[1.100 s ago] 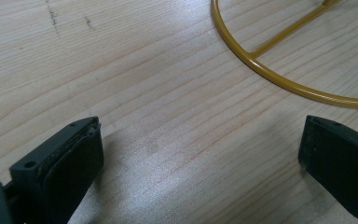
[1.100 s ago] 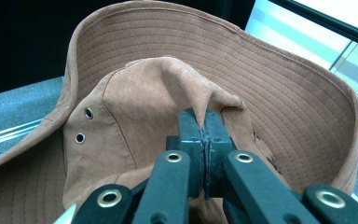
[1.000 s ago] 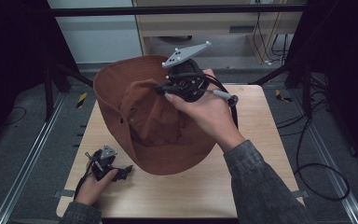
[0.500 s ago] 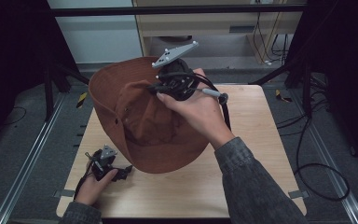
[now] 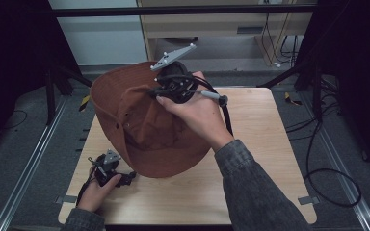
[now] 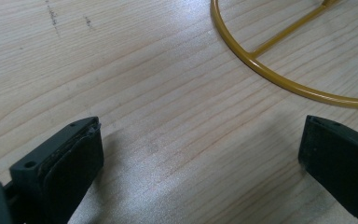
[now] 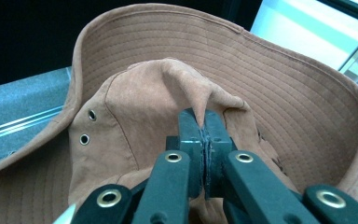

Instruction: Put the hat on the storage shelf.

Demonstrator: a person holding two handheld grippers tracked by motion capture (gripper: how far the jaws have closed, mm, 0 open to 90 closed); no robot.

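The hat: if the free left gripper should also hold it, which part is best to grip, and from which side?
Probably the brim of the hat, at its low edge near the left gripper, coming from the person's left. The brim is thin, flat and stitched, so open jaws can slide over it. The right gripper already pinches the crown.

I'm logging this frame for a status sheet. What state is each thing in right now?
Brown hat: held up off the table, crown fabric pinched, brim flared.
Right gripper: shut on the hat's crown.
Left gripper: open, empty, low over the table.
Yellow wire ring: lying flat on the table, untouched.
Wooden table: bare on the right side.
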